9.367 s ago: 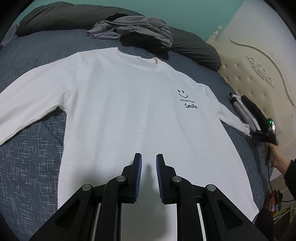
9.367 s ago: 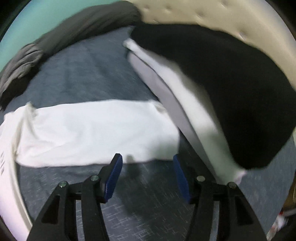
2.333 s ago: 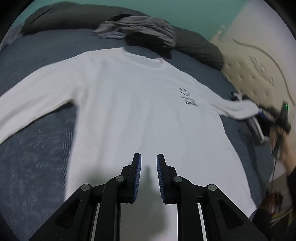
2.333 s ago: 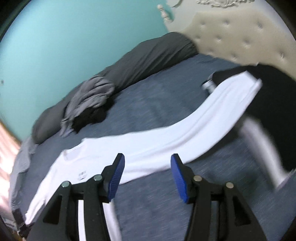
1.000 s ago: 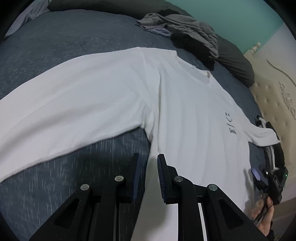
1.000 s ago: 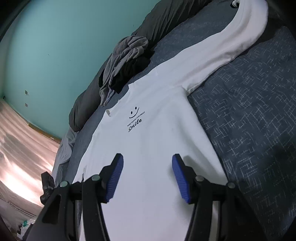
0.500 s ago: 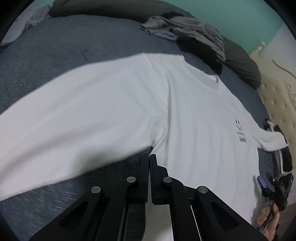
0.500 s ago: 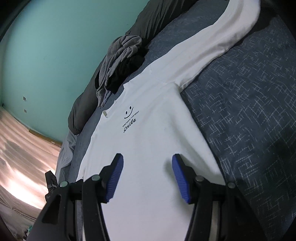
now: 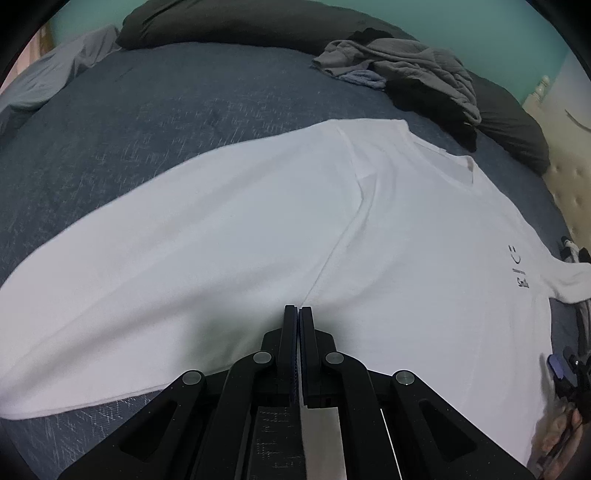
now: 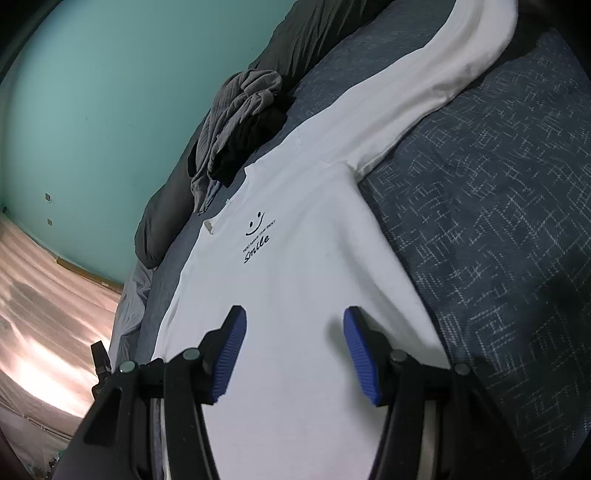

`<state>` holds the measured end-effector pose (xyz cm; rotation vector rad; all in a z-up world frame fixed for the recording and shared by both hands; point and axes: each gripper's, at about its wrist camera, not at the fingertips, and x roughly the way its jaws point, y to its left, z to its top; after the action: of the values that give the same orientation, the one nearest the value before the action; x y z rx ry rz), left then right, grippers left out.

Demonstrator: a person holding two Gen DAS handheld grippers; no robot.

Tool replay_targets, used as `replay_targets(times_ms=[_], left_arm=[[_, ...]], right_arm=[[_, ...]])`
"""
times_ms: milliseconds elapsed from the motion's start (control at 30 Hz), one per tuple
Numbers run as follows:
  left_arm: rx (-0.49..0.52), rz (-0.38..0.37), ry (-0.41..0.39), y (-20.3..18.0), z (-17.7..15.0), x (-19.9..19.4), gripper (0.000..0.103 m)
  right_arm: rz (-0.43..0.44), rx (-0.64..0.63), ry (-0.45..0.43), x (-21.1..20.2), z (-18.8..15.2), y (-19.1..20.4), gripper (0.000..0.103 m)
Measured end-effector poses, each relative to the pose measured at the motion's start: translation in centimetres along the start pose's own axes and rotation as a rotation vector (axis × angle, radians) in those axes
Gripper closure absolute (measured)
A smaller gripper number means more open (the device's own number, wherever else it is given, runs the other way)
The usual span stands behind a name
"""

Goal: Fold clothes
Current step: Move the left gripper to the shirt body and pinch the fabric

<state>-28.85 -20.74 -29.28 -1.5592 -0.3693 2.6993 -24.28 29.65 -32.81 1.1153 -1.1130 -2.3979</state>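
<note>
A white long-sleeved shirt with a black smiley and "Smile" print lies flat, face up, on the dark blue bed cover. My left gripper is shut, its tips set into the cloth where the near sleeve's seam meets the underarm; the pinched spot is hidden by the fingers. My right gripper hangs open over the shirt's lower body, near its side edge, with nothing between its blue pads. The far sleeve stretches away to the upper right.
A crumpled grey garment pile lies past the collar, against dark pillows. A cream tufted headboard stands on the right. A hand with the other gripper shows at the lower right. Bare bed cover flanks the shirt.
The left gripper's jaws have shut at the underarm, and it has slid further onto the shirt. The right gripper has kept still and open.
</note>
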Motion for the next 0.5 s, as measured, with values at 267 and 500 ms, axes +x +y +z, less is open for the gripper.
replay_targets(times_ms=[267,500], left_arm=[[-0.018,-0.096,0.037,1.1,-2.0,-1.6,0.1],[-0.039,-0.153,0.118,2.0,-5.8,-1.1,0.088]], right_arm=[[0.008,0.008,-0.002,0.0,0.1,0.1,0.047],[0.012,0.011,0.002,0.0,-0.1,0.3,0.047]])
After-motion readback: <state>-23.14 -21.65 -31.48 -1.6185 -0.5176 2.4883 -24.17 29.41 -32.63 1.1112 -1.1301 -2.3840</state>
